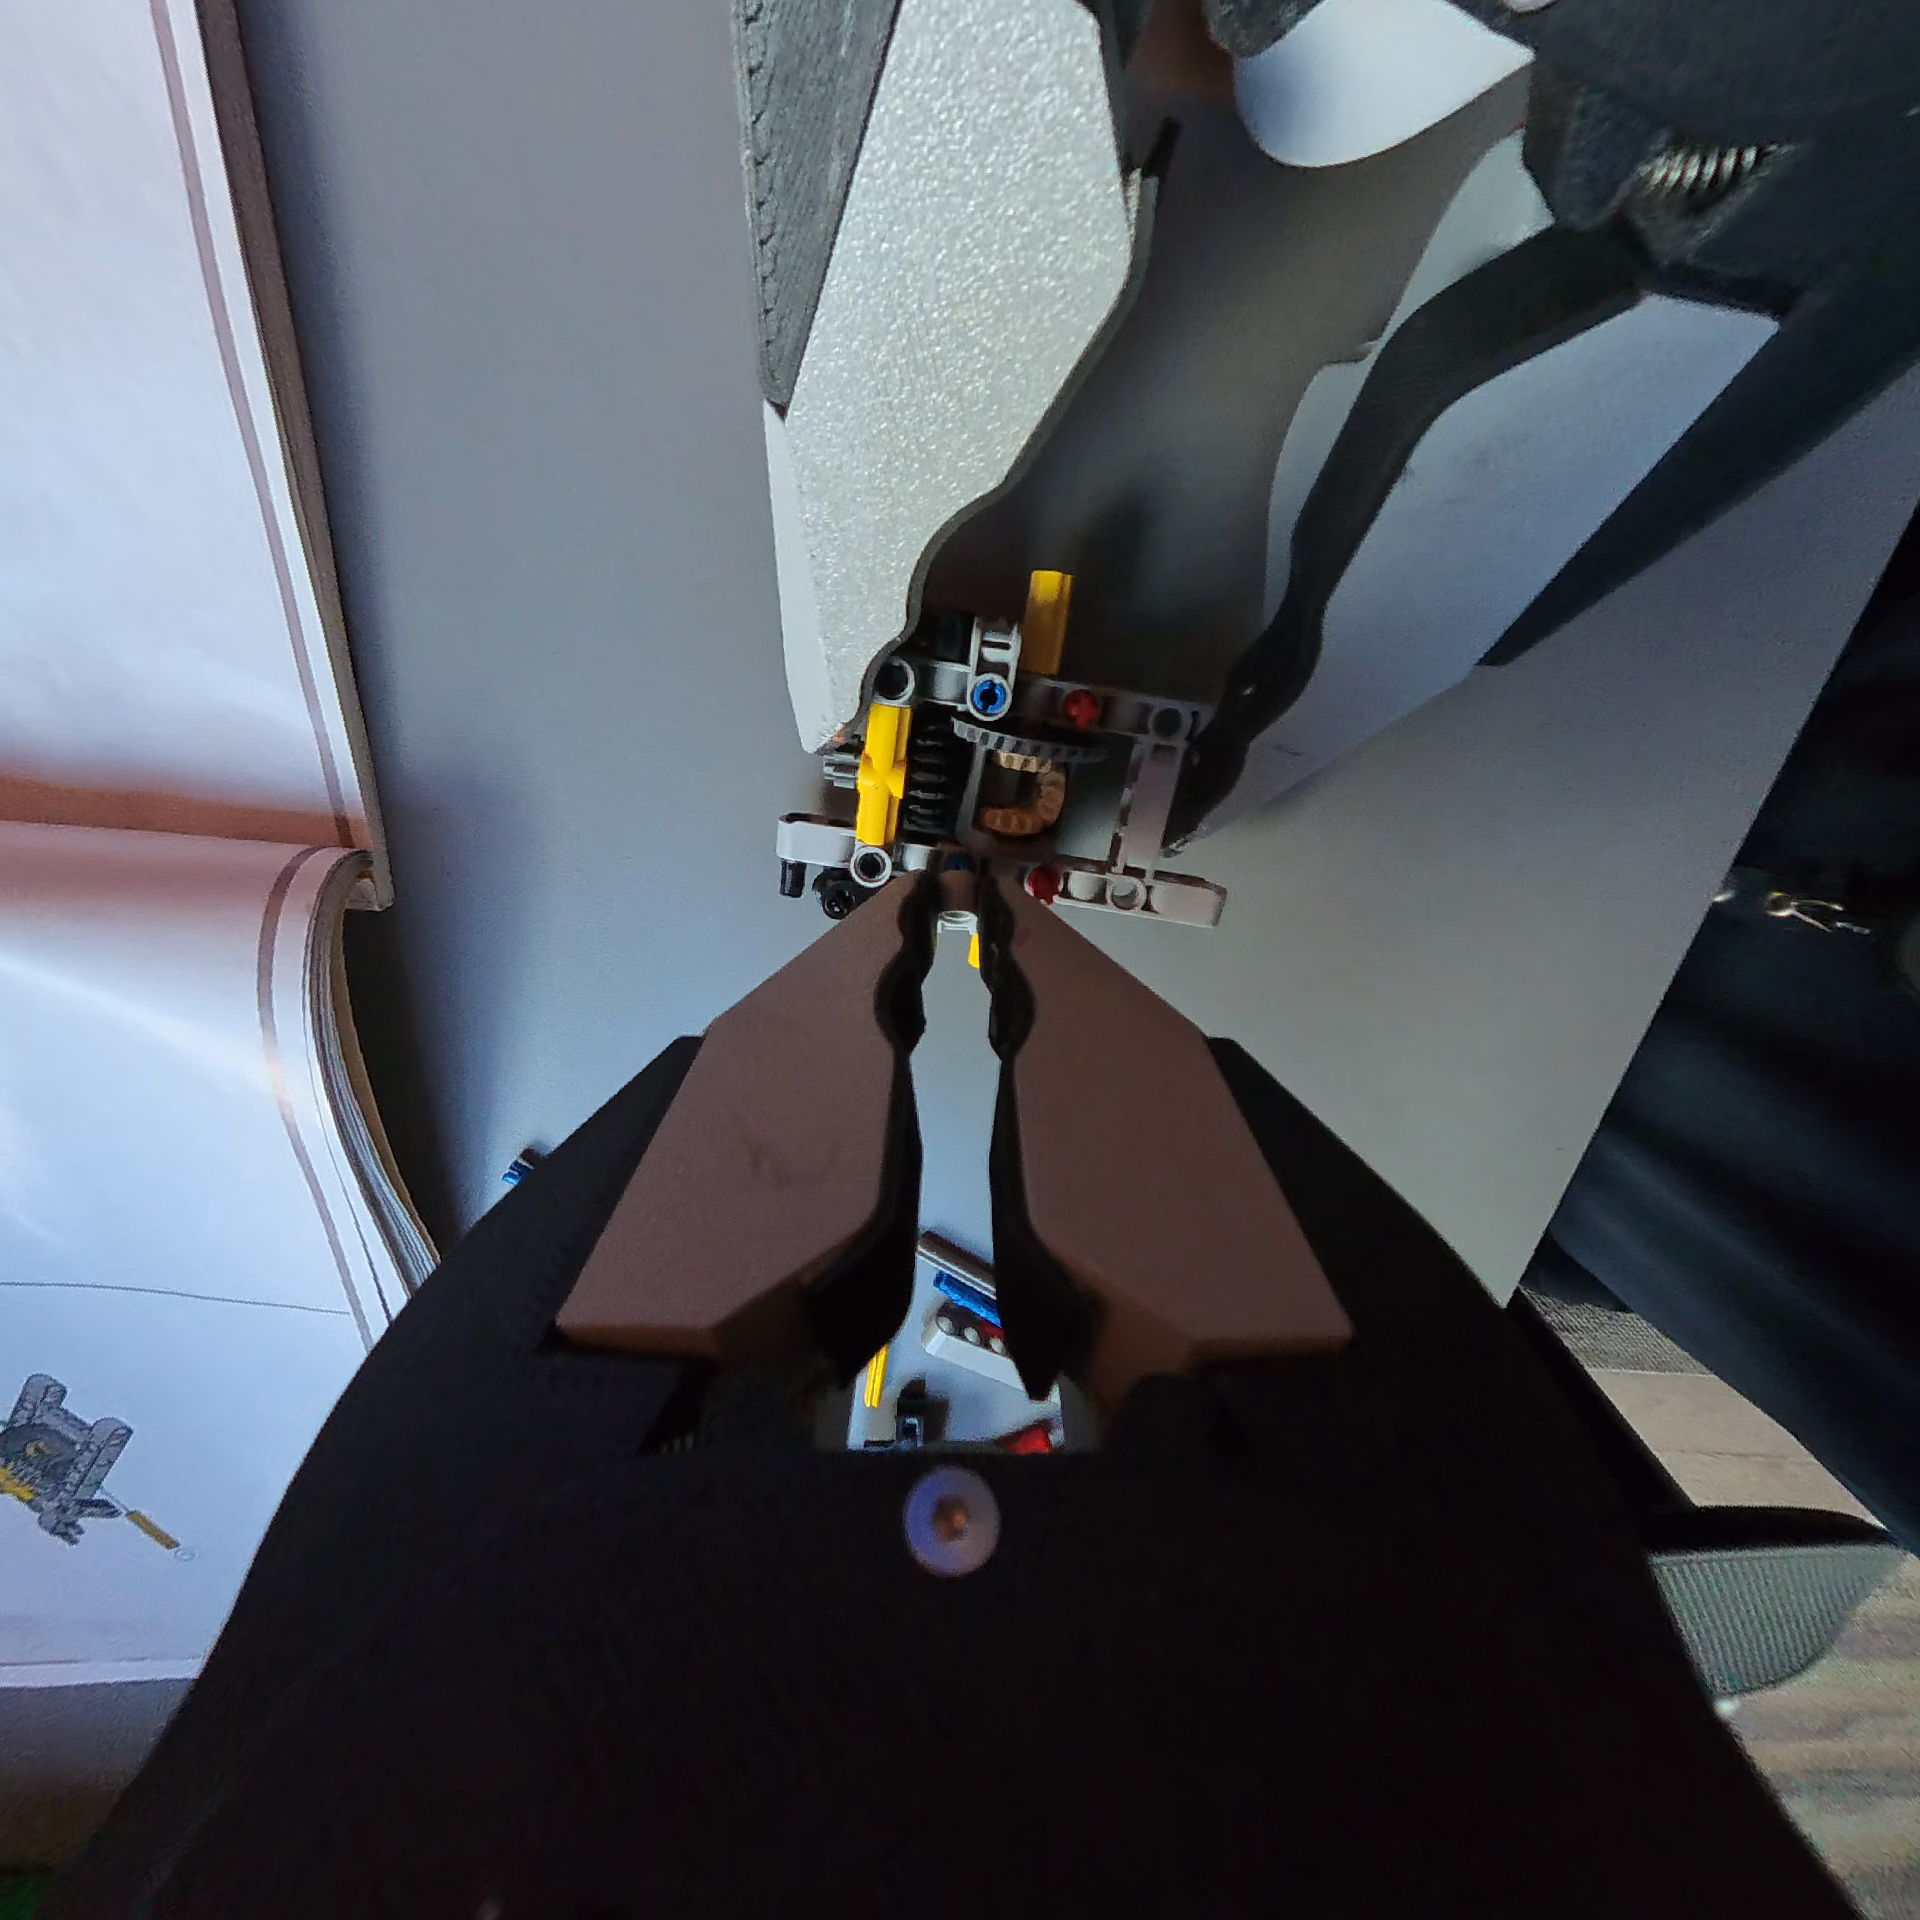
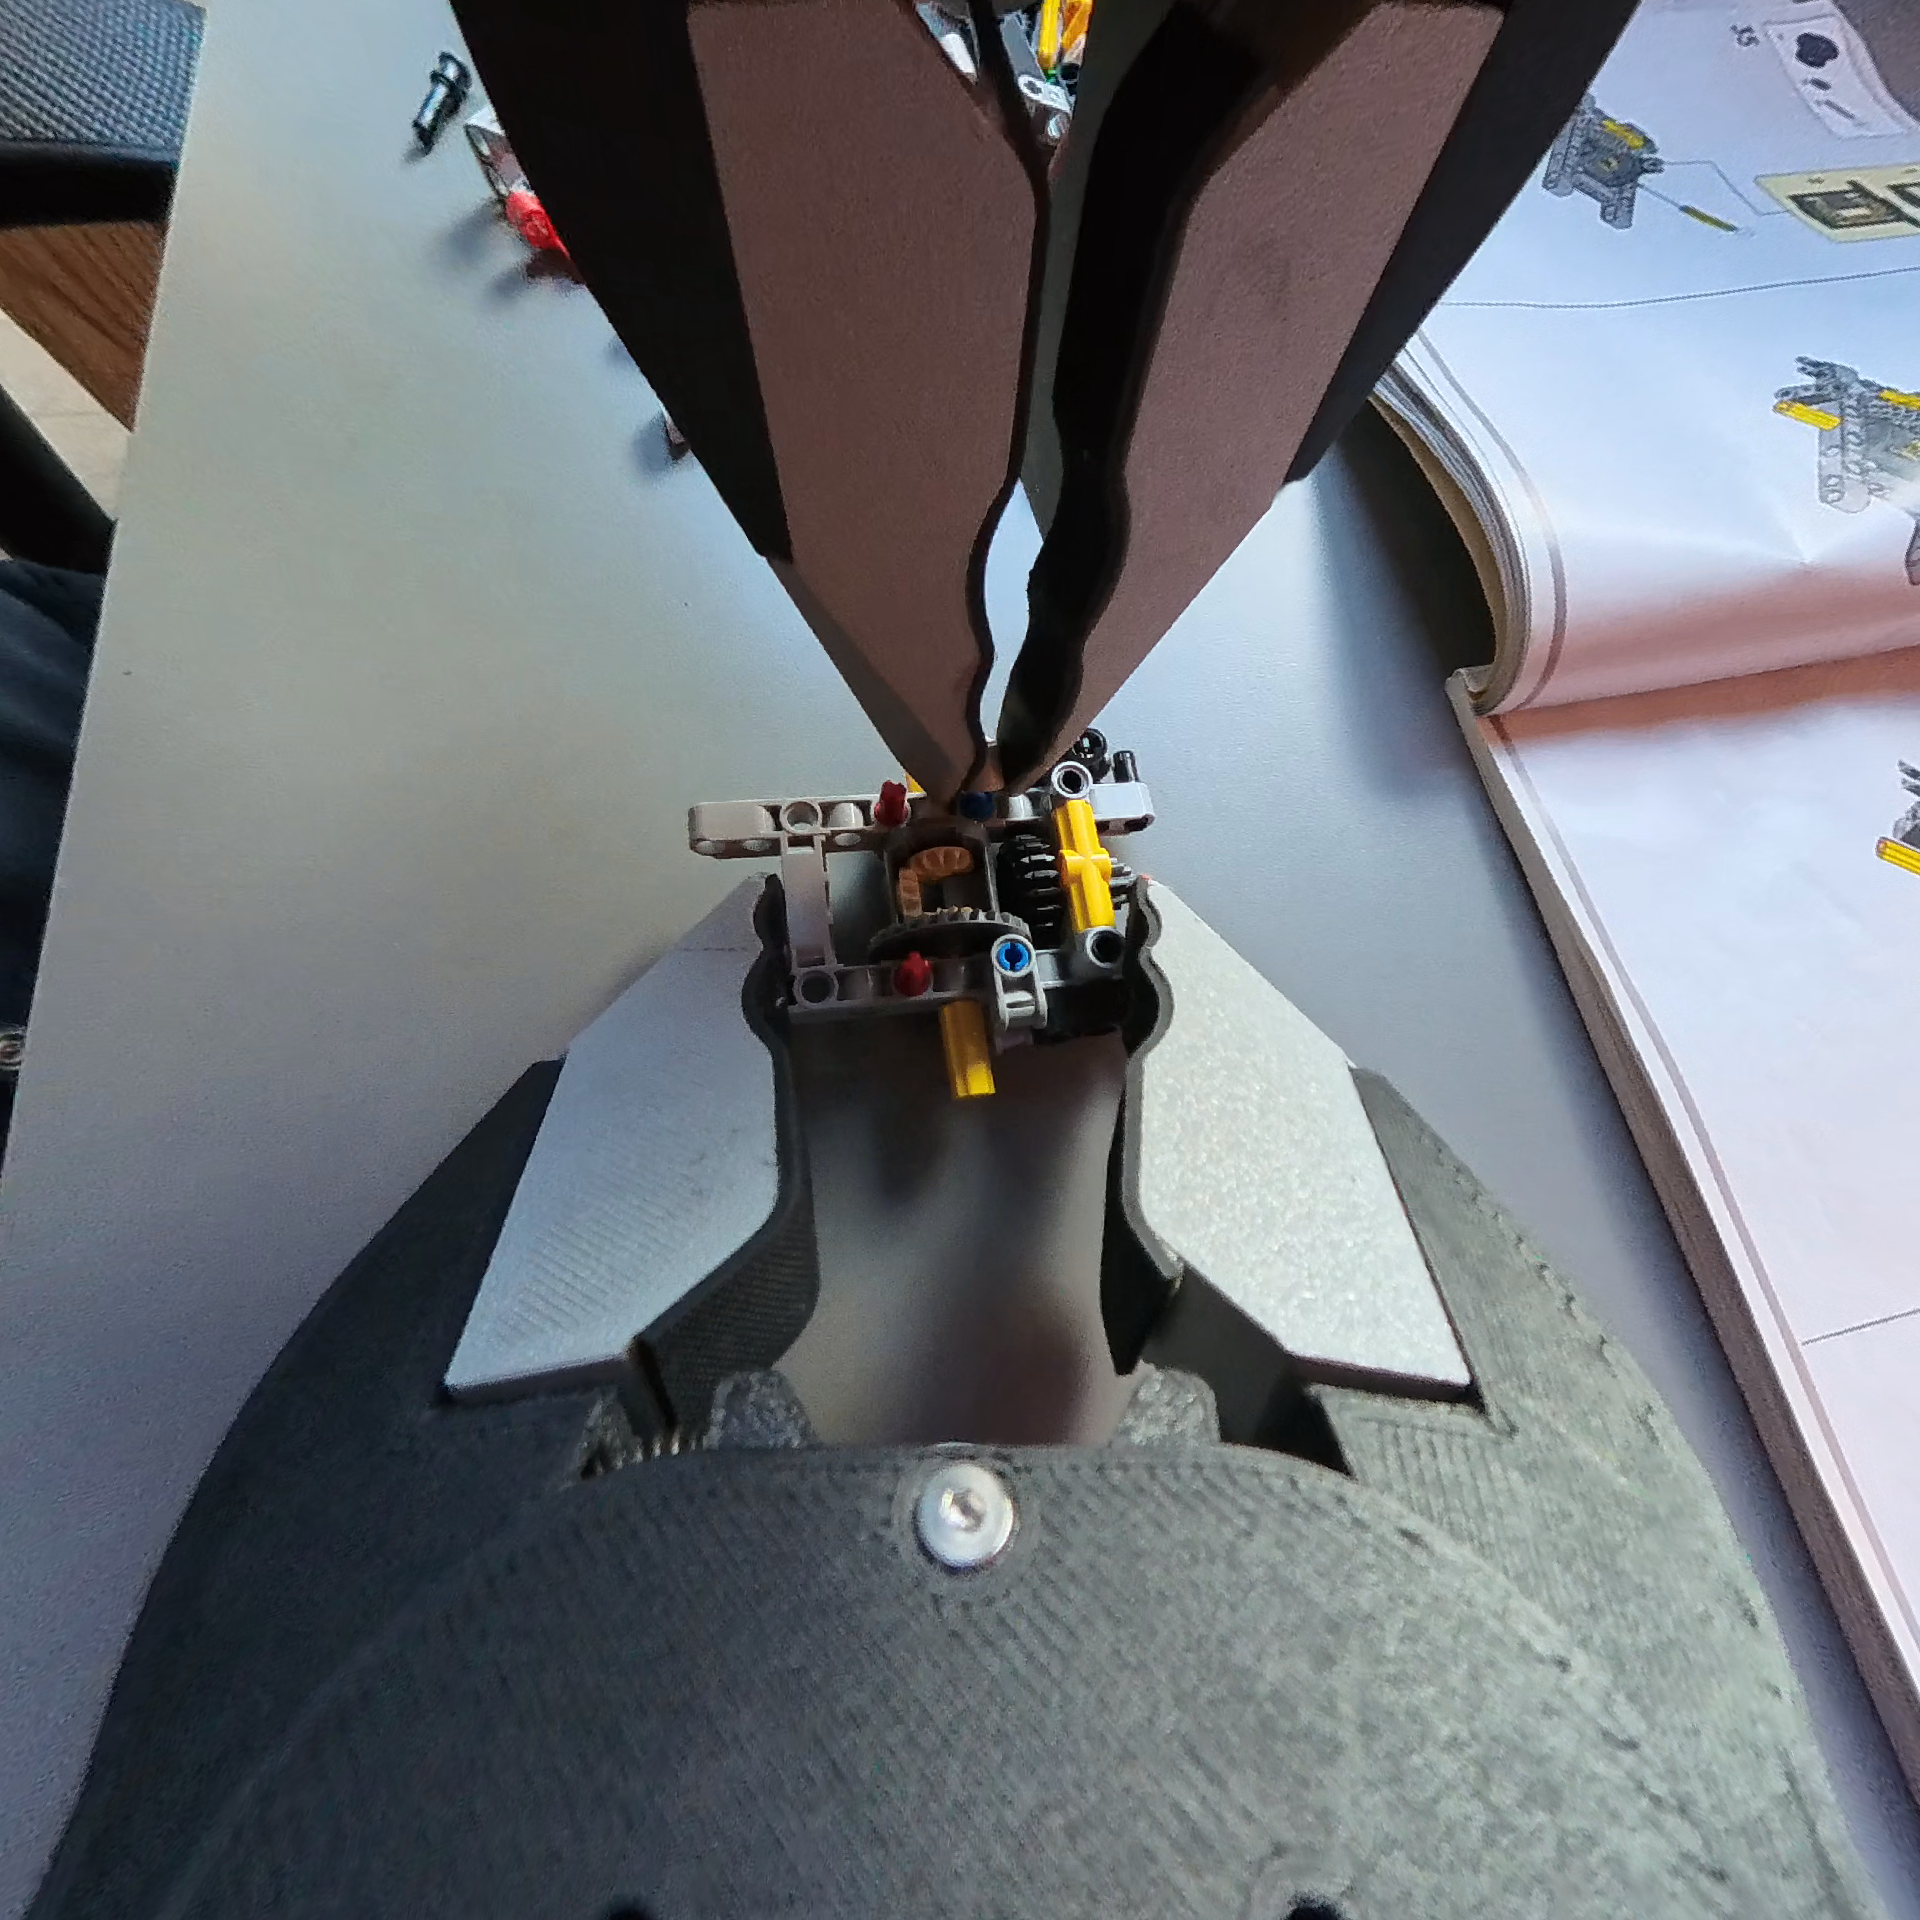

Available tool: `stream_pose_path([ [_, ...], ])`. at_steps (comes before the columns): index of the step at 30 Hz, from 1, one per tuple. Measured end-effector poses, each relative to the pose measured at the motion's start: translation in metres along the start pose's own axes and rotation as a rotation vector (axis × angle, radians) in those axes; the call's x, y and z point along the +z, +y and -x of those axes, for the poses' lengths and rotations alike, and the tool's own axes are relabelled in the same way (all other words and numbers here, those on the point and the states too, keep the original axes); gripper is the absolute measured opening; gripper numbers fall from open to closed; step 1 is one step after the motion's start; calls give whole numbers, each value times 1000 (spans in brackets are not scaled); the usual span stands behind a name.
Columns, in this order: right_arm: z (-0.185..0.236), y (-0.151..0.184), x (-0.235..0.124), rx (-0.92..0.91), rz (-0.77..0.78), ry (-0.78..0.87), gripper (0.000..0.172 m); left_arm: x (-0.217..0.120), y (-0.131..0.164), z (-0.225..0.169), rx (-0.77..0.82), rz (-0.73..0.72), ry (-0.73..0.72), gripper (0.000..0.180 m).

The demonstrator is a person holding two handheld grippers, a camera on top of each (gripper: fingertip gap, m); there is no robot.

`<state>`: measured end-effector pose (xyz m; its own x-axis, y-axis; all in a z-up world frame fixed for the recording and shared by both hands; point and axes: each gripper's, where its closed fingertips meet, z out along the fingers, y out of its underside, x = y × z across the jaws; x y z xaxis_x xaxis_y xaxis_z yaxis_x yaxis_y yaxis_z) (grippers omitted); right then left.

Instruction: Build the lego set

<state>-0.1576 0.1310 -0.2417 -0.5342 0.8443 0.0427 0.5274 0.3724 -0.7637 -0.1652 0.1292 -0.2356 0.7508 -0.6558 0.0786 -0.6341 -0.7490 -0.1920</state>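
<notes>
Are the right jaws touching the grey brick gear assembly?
Touching. The right wrist view shows the right gripper with both pads pressed against the gear assembly's sides.

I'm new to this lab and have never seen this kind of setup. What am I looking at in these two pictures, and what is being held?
There is no robot arm: a person holds a two-finger tool in each hand, and a camera on each looks forward along its fingers. One picture is from the left tool, with brown fingers; the other from the right tool, with silver fingers. Each picture also shows the other tool opposite.

The right tool's pads press on both sides of a small grey toy-brick gear assembly with yellow axles. The left tool's tips are nearly shut at a small dark blue pin on the assembly's far edge.

On the grey table lie an open instruction booklet and loose small bricks.
</notes>
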Motion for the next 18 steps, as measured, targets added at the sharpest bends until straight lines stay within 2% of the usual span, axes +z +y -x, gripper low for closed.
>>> stream_pose_path([
  [9,-1,-1,1,19,-10,-8,63,-9,0,3,5,-178,-72,5],
  [14,0,-2,0,11,-12,-9,63,-15,5,5,31,-216,-127,5],
  [18,-1,-13,-11,35,-116,-23,61,-33,3,7,121,-342,-228,5],
])
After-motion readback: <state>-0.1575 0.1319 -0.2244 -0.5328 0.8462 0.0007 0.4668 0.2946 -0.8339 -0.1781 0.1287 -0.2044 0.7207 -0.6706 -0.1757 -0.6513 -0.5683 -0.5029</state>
